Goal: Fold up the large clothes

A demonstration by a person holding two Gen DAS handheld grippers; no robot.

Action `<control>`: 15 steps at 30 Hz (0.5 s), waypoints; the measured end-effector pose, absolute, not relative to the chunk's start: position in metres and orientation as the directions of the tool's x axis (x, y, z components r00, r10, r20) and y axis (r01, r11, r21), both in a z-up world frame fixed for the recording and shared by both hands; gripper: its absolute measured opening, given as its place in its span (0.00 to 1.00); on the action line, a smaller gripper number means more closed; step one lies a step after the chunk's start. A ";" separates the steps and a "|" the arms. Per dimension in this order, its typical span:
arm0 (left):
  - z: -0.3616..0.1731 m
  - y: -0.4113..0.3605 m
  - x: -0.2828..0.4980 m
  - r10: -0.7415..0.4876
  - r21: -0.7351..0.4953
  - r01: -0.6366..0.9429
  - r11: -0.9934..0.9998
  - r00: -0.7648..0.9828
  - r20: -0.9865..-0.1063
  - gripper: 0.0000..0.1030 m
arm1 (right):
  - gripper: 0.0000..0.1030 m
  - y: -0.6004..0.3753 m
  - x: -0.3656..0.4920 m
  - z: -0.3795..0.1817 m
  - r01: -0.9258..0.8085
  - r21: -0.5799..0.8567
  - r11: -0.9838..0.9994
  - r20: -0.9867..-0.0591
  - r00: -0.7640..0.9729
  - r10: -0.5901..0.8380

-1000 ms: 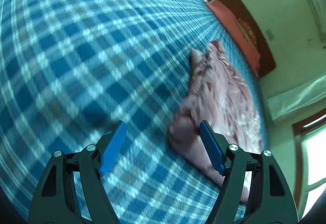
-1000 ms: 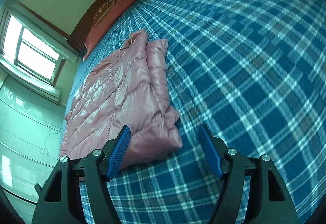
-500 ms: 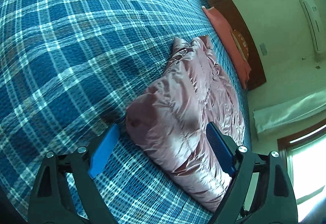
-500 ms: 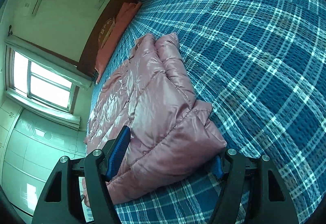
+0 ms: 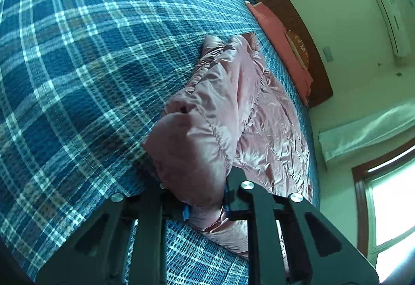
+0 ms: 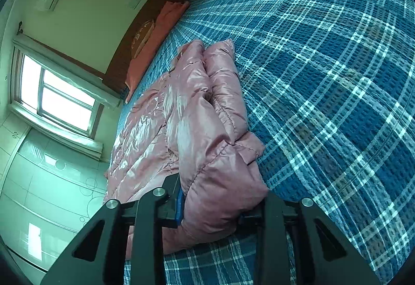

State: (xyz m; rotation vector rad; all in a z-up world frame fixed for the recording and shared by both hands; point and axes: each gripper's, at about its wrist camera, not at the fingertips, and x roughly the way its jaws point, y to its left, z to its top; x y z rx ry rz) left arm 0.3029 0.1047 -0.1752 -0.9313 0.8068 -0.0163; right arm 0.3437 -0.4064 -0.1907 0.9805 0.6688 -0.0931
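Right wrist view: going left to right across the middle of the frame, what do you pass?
Window → pink puffer jacket → blue plaid bedspread.

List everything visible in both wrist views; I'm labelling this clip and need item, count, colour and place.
puffer jacket: 1, shiny pink, lying on the bed, near end between both grippers' fingers
bedspread: 1, blue plaid, covering the bed
pillow: 1, coral, at the headboard
headboard: 1, dark brown wood, against the wall
air conditioner: 1, white, high on the wall
window: 1, bright, beside the bed
left gripper: 1, black, closed on the jacket
right gripper: 1, black, closed on the jacket
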 end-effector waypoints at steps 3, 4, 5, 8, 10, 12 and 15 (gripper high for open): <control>-0.170 0.102 0.302 -0.330 -0.700 -0.310 0.643 0.713 -0.619 0.11 | 0.21 -0.405 0.339 -0.189 0.353 0.745 0.566 -0.553 0.802 0.226; -0.169 0.101 0.299 -0.328 -0.697 -0.310 0.646 0.712 -0.621 0.11 | 0.21 -0.405 0.336 -0.188 0.350 0.746 0.567 -0.551 0.803 0.229; -0.169 0.102 0.296 -0.328 -0.696 -0.312 0.647 0.710 -0.623 0.11 | 0.20 -0.405 0.334 -0.188 0.347 0.746 0.568 -0.550 0.803 0.231; -0.168 0.105 0.283 -0.333 -0.697 -0.315 0.644 0.705 -0.626 0.11 | 0.20 -0.406 0.319 -0.187 0.342 0.745 0.573 -0.550 0.801 0.237; -0.167 0.107 0.273 -0.335 -0.697 -0.316 0.644 0.702 -0.628 0.11 | 0.20 -0.405 0.306 -0.186 0.337 0.743 0.578 -0.552 0.797 0.244; -0.165 0.110 0.262 -0.339 -0.698 -0.320 0.640 0.698 -0.631 0.11 | 0.20 -0.404 0.292 -0.185 0.336 0.744 0.577 -0.553 0.794 0.251; -0.162 0.115 0.242 -0.344 -0.699 -0.328 0.635 0.691 -0.636 0.11 | 0.20 -0.401 0.267 -0.183 0.337 0.745 0.575 -0.556 0.791 0.257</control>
